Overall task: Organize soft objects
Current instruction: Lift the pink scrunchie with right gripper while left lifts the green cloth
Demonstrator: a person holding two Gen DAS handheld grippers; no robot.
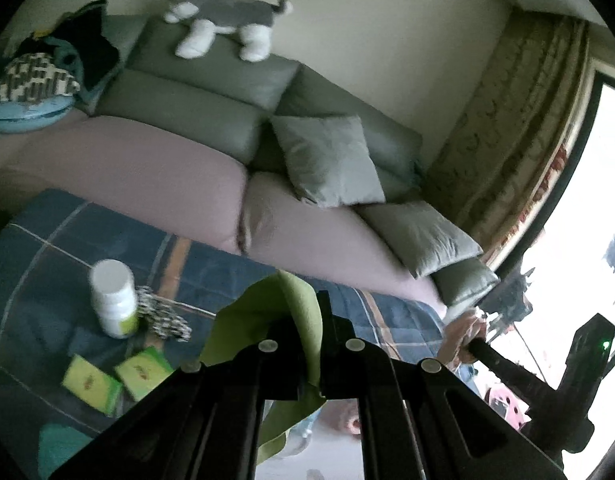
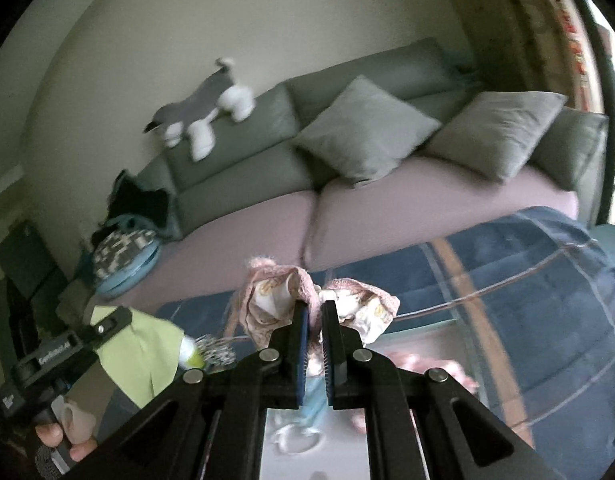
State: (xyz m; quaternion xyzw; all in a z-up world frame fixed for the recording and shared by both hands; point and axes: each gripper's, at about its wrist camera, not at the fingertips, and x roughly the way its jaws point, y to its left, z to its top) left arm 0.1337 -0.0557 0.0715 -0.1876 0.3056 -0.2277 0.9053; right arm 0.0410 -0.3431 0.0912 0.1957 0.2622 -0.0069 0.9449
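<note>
A matt green cloth (image 1: 303,312) was pinched in the left gripper (image 1: 307,332), of matt black plastic with metal pins. A fuzzy pink knit garment (image 2: 307,300) was clamped in the right gripper (image 2: 315,320). At ten o'clock, a glossy white plastic bottle (image 1: 113,300) was seen on a quilted blanket (image 1: 87,240).

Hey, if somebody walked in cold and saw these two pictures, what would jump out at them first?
Probably the two cloths held up close to the cameras: a lime green cloth pinched in the left tongs and a pink patterned cloth pinched in the right tongs. Behind them, a grey and white plush dog stands on top of the grey sofa back.
</note>
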